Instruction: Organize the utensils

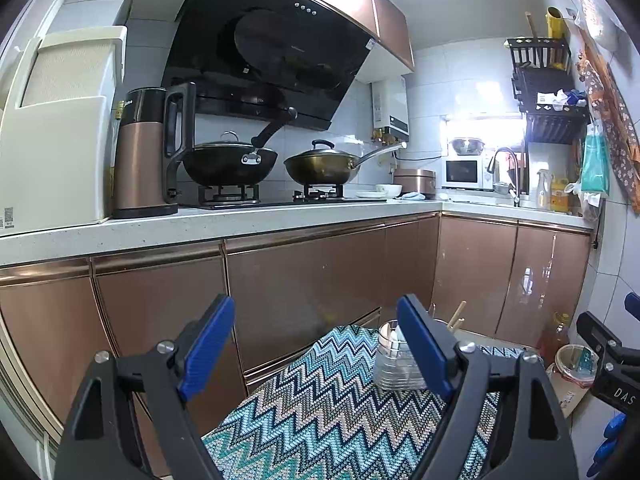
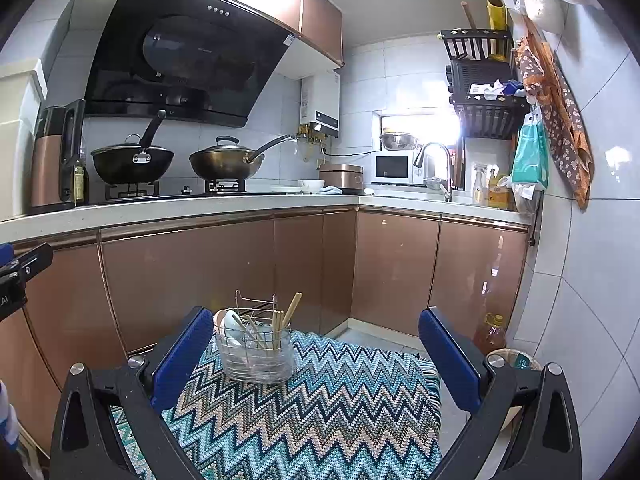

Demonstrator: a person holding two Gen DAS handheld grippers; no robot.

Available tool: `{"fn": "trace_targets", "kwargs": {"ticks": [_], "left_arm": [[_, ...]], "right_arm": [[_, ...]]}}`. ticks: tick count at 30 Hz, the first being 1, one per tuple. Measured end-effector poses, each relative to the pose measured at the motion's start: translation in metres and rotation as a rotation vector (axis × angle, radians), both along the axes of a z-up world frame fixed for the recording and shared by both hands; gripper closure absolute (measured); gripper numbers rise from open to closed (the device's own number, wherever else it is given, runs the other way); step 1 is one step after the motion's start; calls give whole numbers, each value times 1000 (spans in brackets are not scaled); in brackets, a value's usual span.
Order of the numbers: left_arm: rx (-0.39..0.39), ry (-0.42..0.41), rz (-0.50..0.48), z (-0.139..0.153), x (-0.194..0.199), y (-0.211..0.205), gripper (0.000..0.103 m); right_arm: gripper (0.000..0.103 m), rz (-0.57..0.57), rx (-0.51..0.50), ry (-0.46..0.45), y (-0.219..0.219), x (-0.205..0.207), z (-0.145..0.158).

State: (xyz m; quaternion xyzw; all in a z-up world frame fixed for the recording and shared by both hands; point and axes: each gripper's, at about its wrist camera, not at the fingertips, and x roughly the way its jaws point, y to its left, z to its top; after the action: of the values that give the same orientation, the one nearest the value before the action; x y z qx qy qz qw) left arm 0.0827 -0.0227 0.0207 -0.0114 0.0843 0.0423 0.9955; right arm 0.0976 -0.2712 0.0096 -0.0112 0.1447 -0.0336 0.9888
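Observation:
A clear utensil holder with a wire frame (image 2: pixel 256 350) stands on a zigzag-patterned cloth (image 2: pixel 320 408). It holds white spoons (image 2: pixel 232 326) on its left side and wooden chopsticks (image 2: pixel 286 318) on its right. My right gripper (image 2: pixel 316 354) is open, held above the cloth just behind the holder, nothing between its blue fingers. In the left wrist view the holder (image 1: pixel 394 364) is partly hidden behind the right finger. My left gripper (image 1: pixel 316 346) is open and empty over the cloth (image 1: pixel 332 412). The other gripper (image 1: pixel 612 364) shows at the right edge.
Brown cabinet doors (image 2: pixel 224 268) run close behind the cloth-covered surface. On the counter above are two woks (image 2: pixel 224 162), a kettle (image 2: pixel 56 160), a microwave and a sink tap. An oil bottle (image 2: pixel 492 334) and a basket (image 2: pixel 516 362) sit on the floor at the right.

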Motion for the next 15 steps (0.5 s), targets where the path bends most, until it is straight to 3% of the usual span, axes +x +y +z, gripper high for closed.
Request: {"fn": "trace_targets", "kwargs": {"ticks": [15], "left_arm": [[10,-11,-13,1,-3,-3,21]], "right_arm": [[0,-11,2,-7,-4,-3,1]]}}
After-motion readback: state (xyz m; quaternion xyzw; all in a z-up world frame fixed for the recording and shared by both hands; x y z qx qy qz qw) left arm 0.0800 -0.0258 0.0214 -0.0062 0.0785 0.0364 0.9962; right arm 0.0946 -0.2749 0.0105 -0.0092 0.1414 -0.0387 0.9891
